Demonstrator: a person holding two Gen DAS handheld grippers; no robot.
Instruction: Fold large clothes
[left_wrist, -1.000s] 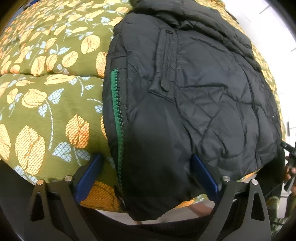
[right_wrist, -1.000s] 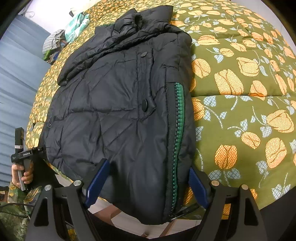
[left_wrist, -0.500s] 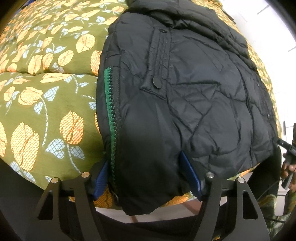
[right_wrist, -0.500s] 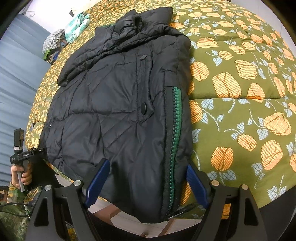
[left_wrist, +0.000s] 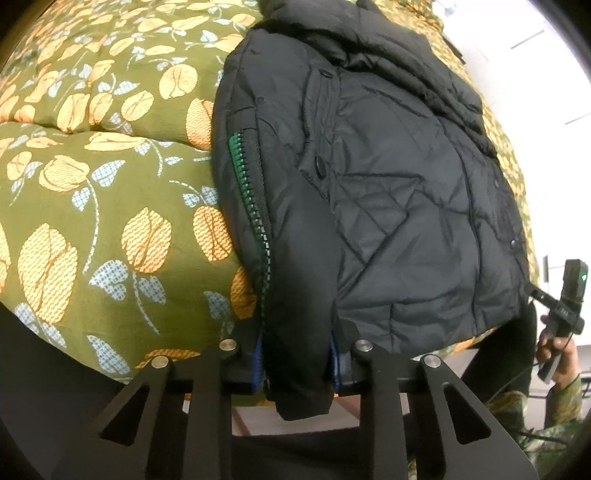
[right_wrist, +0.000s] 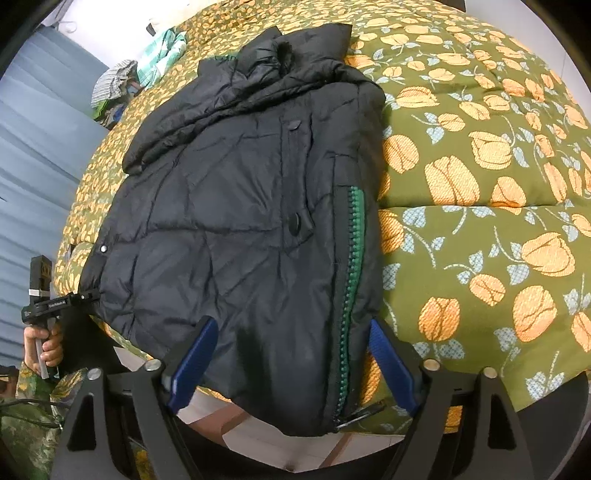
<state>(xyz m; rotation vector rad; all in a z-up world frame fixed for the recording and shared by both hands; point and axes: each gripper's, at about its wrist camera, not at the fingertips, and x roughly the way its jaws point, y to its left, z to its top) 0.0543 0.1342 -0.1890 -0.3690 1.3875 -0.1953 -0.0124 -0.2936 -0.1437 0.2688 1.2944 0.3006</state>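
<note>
Hanging over the bed's (left_wrist: 110, 206) near edge, the black quilted puffer jacket (left_wrist: 388, 192) is bunching in the left gripper's (left_wrist: 297, 363) clamped jaws; the slick hem could be slipping while the right gripper's (right_wrist: 291, 360) jaws are standing apart.

claw (right_wrist: 291, 354): black frame | blue pads (right_wrist: 192, 356) | silver screws | camouflage sleeve (left_wrist: 561, 410)

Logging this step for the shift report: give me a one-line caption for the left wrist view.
Left claw shut on the black jacket hem beside its green zipper, over the floral quilt.
</note>
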